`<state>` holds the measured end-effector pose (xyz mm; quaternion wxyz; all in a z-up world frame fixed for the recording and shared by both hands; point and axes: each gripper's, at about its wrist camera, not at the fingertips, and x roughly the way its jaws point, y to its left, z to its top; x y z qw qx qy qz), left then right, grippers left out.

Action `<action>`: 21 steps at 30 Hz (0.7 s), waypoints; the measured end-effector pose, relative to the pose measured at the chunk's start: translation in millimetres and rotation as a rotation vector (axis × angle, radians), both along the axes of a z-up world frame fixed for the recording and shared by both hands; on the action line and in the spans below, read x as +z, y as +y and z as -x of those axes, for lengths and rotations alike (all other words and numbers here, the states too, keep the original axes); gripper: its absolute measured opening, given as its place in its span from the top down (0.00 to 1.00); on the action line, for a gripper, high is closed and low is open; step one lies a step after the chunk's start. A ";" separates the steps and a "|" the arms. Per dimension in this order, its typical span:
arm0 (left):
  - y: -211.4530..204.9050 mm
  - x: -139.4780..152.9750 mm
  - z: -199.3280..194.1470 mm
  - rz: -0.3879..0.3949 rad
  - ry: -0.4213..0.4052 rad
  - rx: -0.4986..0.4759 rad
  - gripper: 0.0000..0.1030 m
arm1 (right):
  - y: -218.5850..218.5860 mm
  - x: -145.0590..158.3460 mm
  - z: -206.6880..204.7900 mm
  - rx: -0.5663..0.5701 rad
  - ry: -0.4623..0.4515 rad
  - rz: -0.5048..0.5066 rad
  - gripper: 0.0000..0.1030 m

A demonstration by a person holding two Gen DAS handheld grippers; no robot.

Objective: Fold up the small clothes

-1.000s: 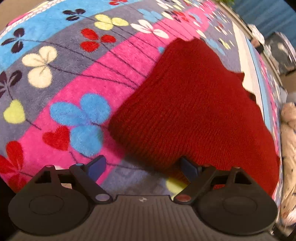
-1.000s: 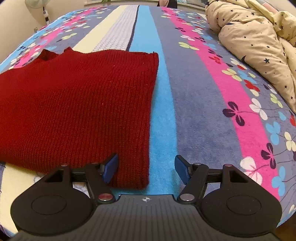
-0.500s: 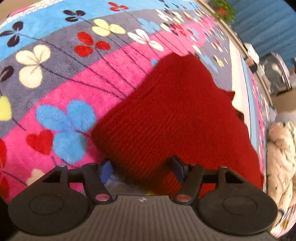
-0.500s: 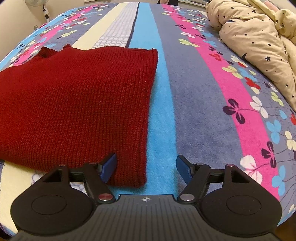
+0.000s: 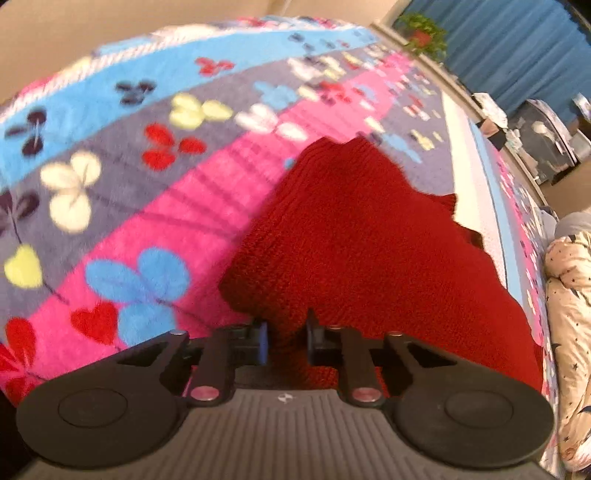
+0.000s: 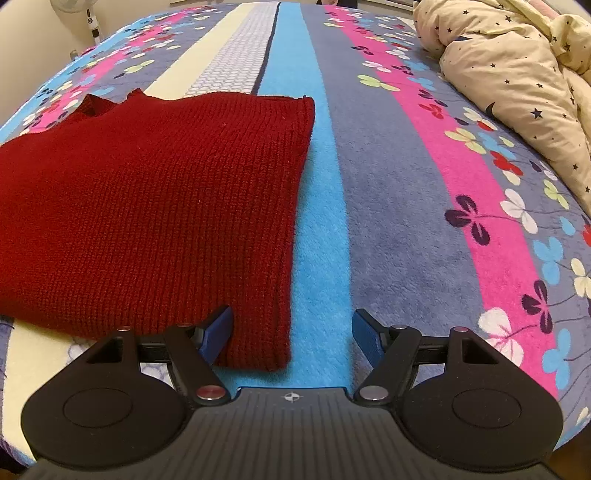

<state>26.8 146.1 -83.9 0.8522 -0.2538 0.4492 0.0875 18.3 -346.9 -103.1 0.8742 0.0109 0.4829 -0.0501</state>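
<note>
Knitwear fills the left wrist view: a red sweater [image 5: 354, 236] lies on the striped floral blanket [image 5: 122, 177], and the left gripper [image 5: 287, 341] is clenched on a pinch of its near hem. In the right wrist view the right gripper [image 6: 291, 332] stands released, straddling the sweater's [image 6: 147, 206] near right corner, with a star-print duvet [image 6: 517, 66] far right of the sweater.

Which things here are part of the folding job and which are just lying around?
In the job:
sweater
left claw, shut on its corner
right claw, open at the other corner

Lying about:
duvet
blanket
fan
plant
</note>
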 end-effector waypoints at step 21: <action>-444.5 -26.0 37.7 -0.298 -0.199 -1.082 0.82 | -132.6 53.5 62.5 -0.538 -0.421 -0.116 0.34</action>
